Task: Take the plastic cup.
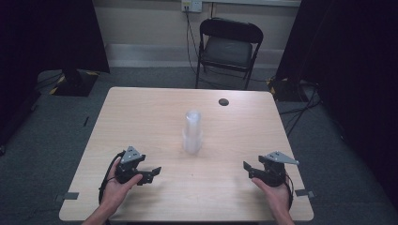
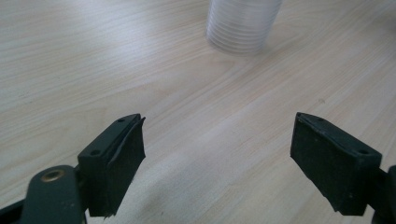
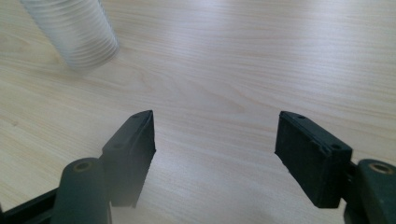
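**High view: both tongs spread wide, cup stack untouched**

Left gripper (image 1: 151,172) and right gripper (image 1: 248,168) rest near the table's (image 1: 141,117) near edge, each in a hand, jaws spread wide with only bare wood between them. Neither touches anything but the tabletop beneath.

The stack of clear plastic cups (image 1: 192,132) stands upright at the table's middle, well apart from both grippers and roughly between them, farther from the person. In the left gripper view the stack (image 2: 243,25) shows ribbed, translucent rims nested closely; the right gripper view shows the same ridged wall (image 3: 74,32).

The jaws are matte black with flat rubbery pads. The table is pale wood-grain laminate with rounded corners.
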